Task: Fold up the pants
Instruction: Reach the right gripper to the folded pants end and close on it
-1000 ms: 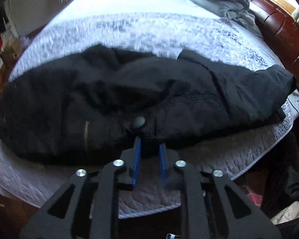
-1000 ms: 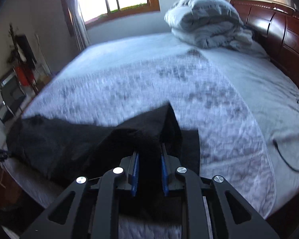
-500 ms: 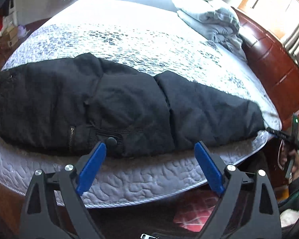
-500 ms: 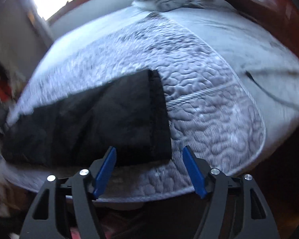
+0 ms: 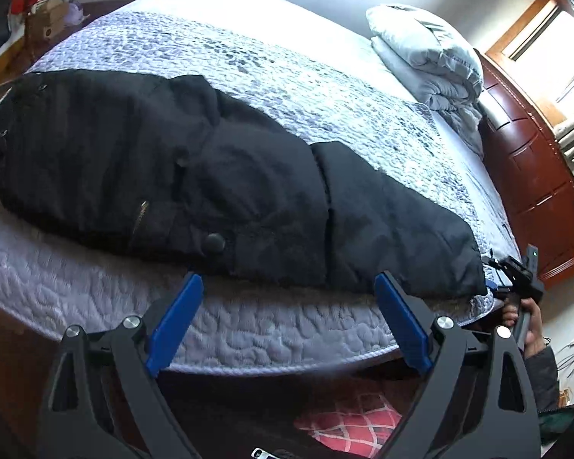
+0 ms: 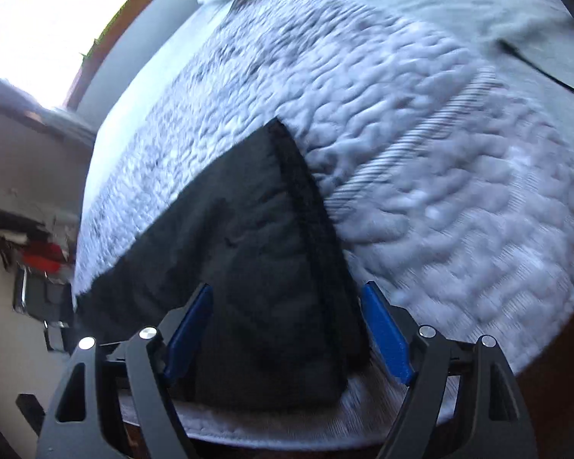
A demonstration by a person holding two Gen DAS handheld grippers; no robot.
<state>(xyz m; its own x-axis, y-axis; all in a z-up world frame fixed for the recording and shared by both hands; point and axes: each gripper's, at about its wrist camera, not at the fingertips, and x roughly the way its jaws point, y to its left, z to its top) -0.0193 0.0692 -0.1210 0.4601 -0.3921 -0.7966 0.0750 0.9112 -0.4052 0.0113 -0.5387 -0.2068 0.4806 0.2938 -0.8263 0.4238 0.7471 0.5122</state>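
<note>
Black pants [image 5: 218, 176] lie along the near edge of a bed, folded lengthwise, waist with a round button [image 5: 215, 243] near the middle and legs running right. My left gripper [image 5: 289, 287] is open and empty just off the mattress edge, in front of the waistband. My right gripper [image 6: 287, 298] is open, its blue fingers [image 6: 382, 329] either side of the hem end of the pants [image 6: 271, 267], not clamping it. In the left wrist view the right gripper [image 5: 516, 279] shows at the hem end, held by a hand.
The bed has a quilted grey-white mattress cover [image 5: 287, 76]. A folded grey duvet [image 5: 432, 57] lies at the head by a dark wooden headboard [image 5: 535, 176]. A black cable [image 6: 543, 72] lies on the bed at right. A red checked cloth [image 5: 348, 424] lies on the floor below.
Both grippers have let go of the pants and opened, then drawn back from the bed edge. The pants now lie flat on the bed. The right wrist view is tilted and blurred.
</note>
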